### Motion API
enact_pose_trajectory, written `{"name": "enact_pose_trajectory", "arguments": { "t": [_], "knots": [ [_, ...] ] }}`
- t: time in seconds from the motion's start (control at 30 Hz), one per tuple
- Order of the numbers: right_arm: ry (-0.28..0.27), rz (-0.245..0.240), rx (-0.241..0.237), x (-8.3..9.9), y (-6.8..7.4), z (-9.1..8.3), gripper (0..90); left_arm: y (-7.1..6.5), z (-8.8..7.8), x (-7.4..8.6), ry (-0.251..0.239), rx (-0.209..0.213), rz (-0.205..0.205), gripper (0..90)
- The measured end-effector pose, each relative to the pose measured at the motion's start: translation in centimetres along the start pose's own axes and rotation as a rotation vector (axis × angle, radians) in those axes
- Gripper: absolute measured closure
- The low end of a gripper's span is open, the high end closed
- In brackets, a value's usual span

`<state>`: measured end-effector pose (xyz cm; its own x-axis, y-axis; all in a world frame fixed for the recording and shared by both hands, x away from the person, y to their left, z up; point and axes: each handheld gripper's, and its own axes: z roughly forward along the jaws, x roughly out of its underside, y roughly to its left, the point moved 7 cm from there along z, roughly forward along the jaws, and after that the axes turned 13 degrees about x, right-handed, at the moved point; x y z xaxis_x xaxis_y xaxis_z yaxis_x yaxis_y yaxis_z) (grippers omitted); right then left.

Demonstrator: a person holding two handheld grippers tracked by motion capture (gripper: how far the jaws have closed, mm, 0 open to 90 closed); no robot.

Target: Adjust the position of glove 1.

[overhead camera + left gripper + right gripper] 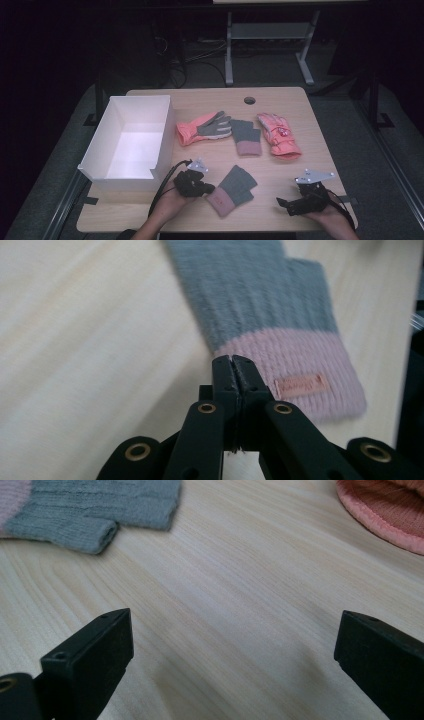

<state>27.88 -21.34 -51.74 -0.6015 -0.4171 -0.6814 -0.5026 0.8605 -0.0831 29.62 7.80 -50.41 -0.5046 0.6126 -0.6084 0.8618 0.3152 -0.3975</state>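
Note:
A fingerless knit glove [232, 190], grey with a pink cuff, lies flat near the table's front edge. My left gripper [207, 189] sits just left of its cuff. In the left gripper view the jaws [232, 360] are pressed together, their tips at the edge of the pink cuff of the glove [260, 305], with no fabric seen between them. My right gripper [282, 204] rests at the front right, pointing left. In its own view it [232, 640] stands wide open over bare wood, with the glove's grey end [100, 510] farther ahead.
A white open box [162, 135] stands at the left. Across the table's middle lie a pink glove with a grey palm [202, 129], a second grey and pink fingerless glove [245, 136] and a pink padded glove [278, 135] [385, 510]. A cable hole [249, 100] is at the back.

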Motion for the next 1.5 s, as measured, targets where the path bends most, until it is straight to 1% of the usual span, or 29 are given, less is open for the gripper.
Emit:
{"name": "enact_pose_trajectory", "arguments": {
  "t": [0.1, 0.13, 0.27, 0.37, 0.43, 0.47, 0.6, 0.63, 0.8, 0.83, 0.9, 0.93, 1.0, 1.1, 1.2, 1.37, 1.5],
  "knots": [
    [-0.003, -0.004, -0.001, 0.0, 0.0, 0.1, 2.1, -0.7, 0.2, 0.3, 0.018, 0.027, 0.015, 88.8],
    [-0.003, -0.003, -0.001, 0.0, 0.0, 0.1, 2.1, -0.9, 0.4, 0.2, 0.017, 0.034, 0.019, 88.8],
    [0.002, 0.003, 0.002, 0.0, 0.0, 0.0, 2.1, -1.9, 1.3, -0.2, 0.025, 0.068, 0.034, 88.8],
    [0.002, 0.005, 0.001, 0.0, 0.0, 0.0, 2.1, -2.8, 2.0, -0.3, 0.041, 0.094, 0.058, 88.8],
    [-0.006, -0.008, 0.0, 0.0, 0.0, 0.1, 2.1, -3.4, 2.5, -0.4, 0.054, 0.11, 0.073, 88.8],
    [-0.002, -0.006, 0.0, 0.0, 0.0, 0.0, 2.1, -3.6, 2.7, -0.5, 0.061, 0.115, 0.083, 88.8],
    [-0.004, -0.004, -0.001, 0.0, 0.0, 0.0, 2.1, -4.3, 3.8, -1.0, 0.061, 0.143, 0.098, 88.7],
    [0.001, 0.002, -0.002, 0.0, 0.0, 0.0, 2.1, -4.5, 4.0, -1.2, 0.061, 0.148, 0.105, 88.7],
    [-0.002, -0.002, -0.001, -0.1, 0.0, 0.1, 2.1, -4.7, 5.5, -2.5, 0.075, 0.167, 0.148, 88.7],
    [-0.004, -0.002, -0.002, -0.1, 0.0, 0.1, 2.1, -4.8, 5.8, -2.8, 0.073, 0.17, 0.146, 88.7],
    [-0.003, -0.001, -0.001, -0.1, -0.1, 0.1, 2.1, -4.8, 6.4, -3.2, 0.073, 0.181, 0.155, 88.7],
    [-0.003, -0.002, 0.0, 0.0, -0.1, 0.1, 2.1, -4.8, 6.4, -3.2, 0.073, 0.181, 0.155, 88.7],
    [0.0, 0.001, -0.001, 0.0, -0.1, 0.0, 2.1, -5.0, 7.4, -4.1, 0.072, 0.19, 0.174, 88.7],
    [-0.001, 0.003, -0.001, 0.0, -0.1, 0.0, 2.1, -5.1, 7.7, -4.4, 0.076, 0.192, 0.18, 88.7],
    [-0.002, -0.002, -0.002, 0.0, -0.1, 0.0, 2.1, -5.3, 8.6, -5.2, 0.074, 0.2, 0.193, 88.8],
    [-0.004, -0.002, -0.001, 0.0, -0.2, 0.0, 2.1, -5.2, 9.3, -5.9, 0.072, 0.204, 0.199, 88.8],
    [-0.005, 0.004, 0.0, 0.1, -0.3, -0.1, 2.1, -5.2, 9.1, -5.9, 0.072, 0.193, 0.21, 88.0]
  ]
}}
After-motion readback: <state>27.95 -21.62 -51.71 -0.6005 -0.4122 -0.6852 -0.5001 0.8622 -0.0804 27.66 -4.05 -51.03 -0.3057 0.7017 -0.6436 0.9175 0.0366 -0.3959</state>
